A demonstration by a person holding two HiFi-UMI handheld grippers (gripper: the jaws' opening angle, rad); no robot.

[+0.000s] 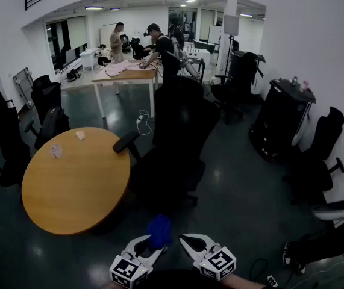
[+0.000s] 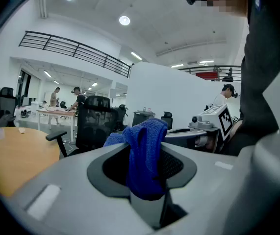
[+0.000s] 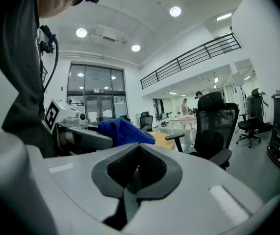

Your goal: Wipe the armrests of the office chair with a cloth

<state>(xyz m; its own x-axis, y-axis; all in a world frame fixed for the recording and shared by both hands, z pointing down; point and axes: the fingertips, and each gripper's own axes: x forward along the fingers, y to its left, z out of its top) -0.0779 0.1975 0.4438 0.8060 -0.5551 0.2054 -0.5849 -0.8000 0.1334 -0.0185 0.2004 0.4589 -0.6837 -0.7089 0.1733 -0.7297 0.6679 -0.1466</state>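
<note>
Count log, head view.

- Hand-held grippers: 2. I see the left hand-held gripper (image 1: 149, 247) and the right hand-held gripper (image 1: 194, 243), both at 6 o'clock.
- Blue cloth (image 1: 158, 230): 1.
- Tables: 2. The round table (image 1: 75, 185) is at 9 o'clock and the rectangular table (image 1: 126, 74) at 12.
- Small items on the round table: 2, a white scrap (image 1: 79, 135) and a pale scrap (image 1: 56, 151).
- Office chairs (image 1: 181, 125): I make out 6.
- Black cabinet (image 1: 278, 122): 1, at 3 o'clock.
- People (image 1: 162, 53) at the rectangular table: 2 that I can count.

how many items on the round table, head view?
2: a pale crumpled item near the far edge, a small pinkish one nearer the left edge of the round table.
</note>
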